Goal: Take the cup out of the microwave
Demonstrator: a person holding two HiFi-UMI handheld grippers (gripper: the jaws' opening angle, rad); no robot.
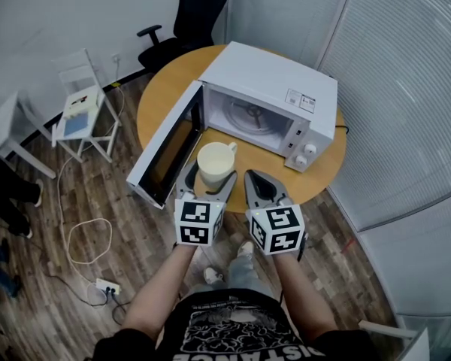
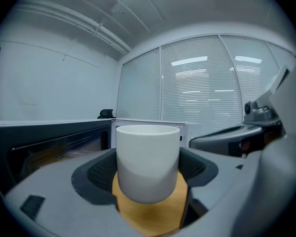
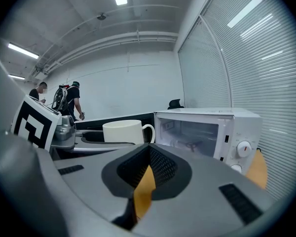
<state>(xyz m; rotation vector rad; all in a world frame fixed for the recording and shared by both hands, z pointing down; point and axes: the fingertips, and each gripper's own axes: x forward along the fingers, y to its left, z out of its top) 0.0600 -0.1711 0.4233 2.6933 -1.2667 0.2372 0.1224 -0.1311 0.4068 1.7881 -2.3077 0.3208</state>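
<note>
A cream cup [image 1: 216, 162] with its handle turned to the right sits between the jaws of my left gripper [image 1: 210, 179], in front of the open microwave [image 1: 274, 89] and over the round wooden table [image 1: 165, 89]. In the left gripper view both pads press the cup [image 2: 148, 162] and the left gripper [image 2: 148, 179] holds it a little above the tabletop. My right gripper [image 1: 261, 185] is beside it on the right, shut and empty. From the right gripper [image 3: 146, 169], the cup [image 3: 123, 131] shows at the left and the empty microwave [image 3: 207, 132] cavity straight ahead.
The microwave door [image 1: 165, 150] swings out left, past the table edge. A black office chair [image 1: 186, 17] and a white chair [image 1: 83, 111] stand behind. A cable and power strip [image 1: 105, 286] lie on the floor. Blinds [image 1: 406, 89] close the right side. People [image 3: 69, 100] stand far off.
</note>
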